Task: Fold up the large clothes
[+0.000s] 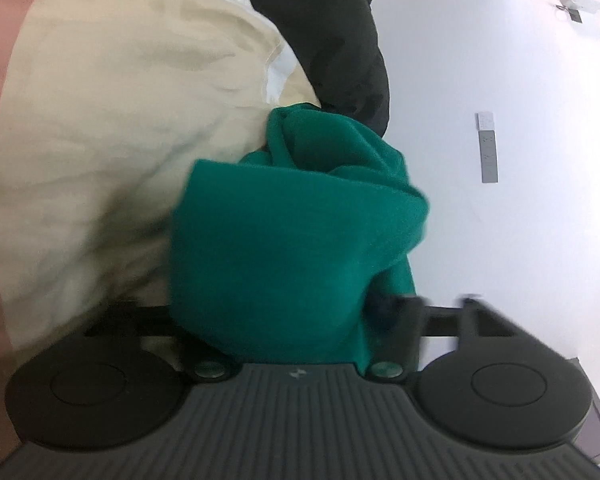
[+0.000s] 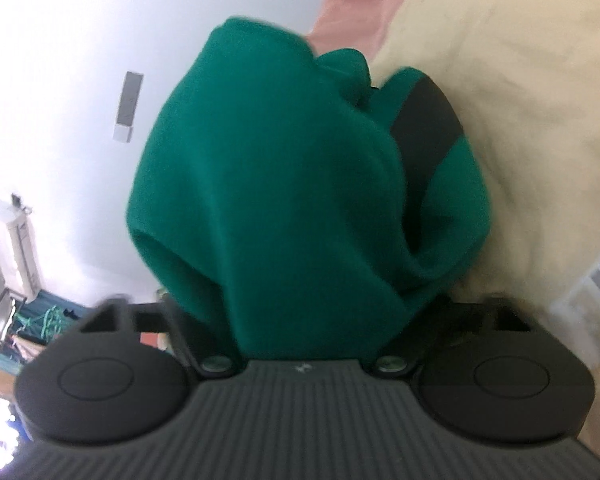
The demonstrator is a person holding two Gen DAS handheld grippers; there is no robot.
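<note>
Green cloth fills the space right in front of both cameras: the green garment [image 1: 284, 248] bunches up out of the left tool [image 1: 296, 320], and in the other view the same garment [image 2: 268, 200] rises in a thick hump out of the right tool [image 2: 300, 320]. Each tool appears clamped on the fabric, though the cloth covers the fingertips in both views, so the exact bite is hidden. The garment hangs lifted between the two tools, in front of a cream bedsheet [image 1: 120, 120] with a pink cover [image 2: 360, 4] at its edge. By its rounded, heavy folds I judge it a soft, fairly thick knit: limp, not slippery, with enough weight to sag and drag, and nothing in it that could break. A dark band [image 2: 428, 128] crosses one part of it, perhaps a stripe or a cuff. For folding, the sound holds would be at seams, shoulders or hem corners, not at a wad in the middle as now. Which part each tool has hold of cannot be made out, since the garment's outline is bundled and partly blurred. A black garment [image 1: 332, 32] lies beyond on the bed, cut off at the top of the left view.
</note>
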